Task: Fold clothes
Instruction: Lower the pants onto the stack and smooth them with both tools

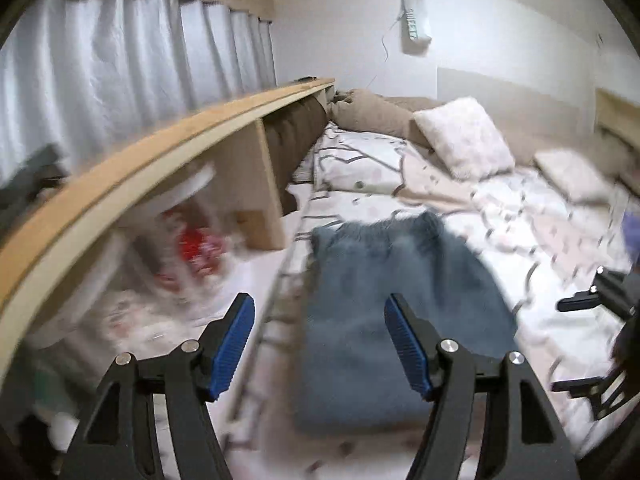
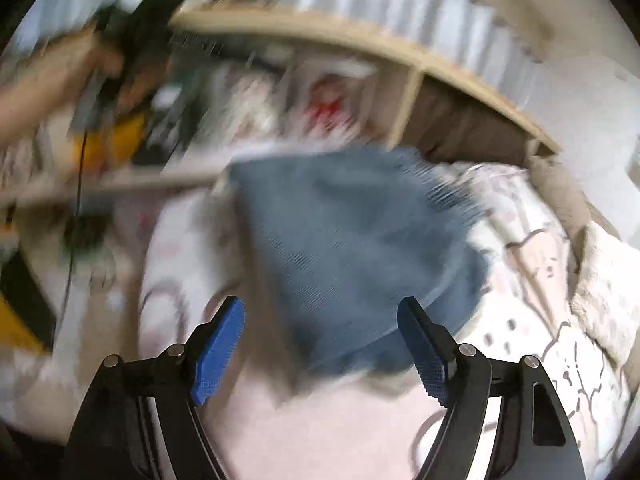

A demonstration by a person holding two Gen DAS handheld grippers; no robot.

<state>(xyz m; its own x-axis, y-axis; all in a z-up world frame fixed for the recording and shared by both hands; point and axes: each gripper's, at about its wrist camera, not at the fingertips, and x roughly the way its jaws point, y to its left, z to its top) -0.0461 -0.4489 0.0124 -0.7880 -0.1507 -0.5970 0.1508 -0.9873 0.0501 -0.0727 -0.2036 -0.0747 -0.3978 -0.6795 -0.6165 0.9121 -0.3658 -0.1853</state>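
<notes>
A blue, coarse-woven garment (image 1: 392, 300) is seen folded into a rough rectangle on the patterned bed (image 1: 540, 248), near the edge beside the wooden shelf (image 1: 160, 148). The left gripper (image 1: 320, 344) and right gripper (image 2: 320, 348) are held above it, ribbed blue fingers (image 1: 234, 348) spread wide, nothing grasped. Both views are blurred.

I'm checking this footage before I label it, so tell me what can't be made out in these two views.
- Blue cloth: motion blur in both views; folds and garment type unclear.
- Shelf contents: smeared in both views, only a red patch shows.
- Right gripper: cut by the left view's right edge.
- Cloth's near edge: behind the left gripper fingers.
- Upper left of right view: streaked, unreadable.
</notes>
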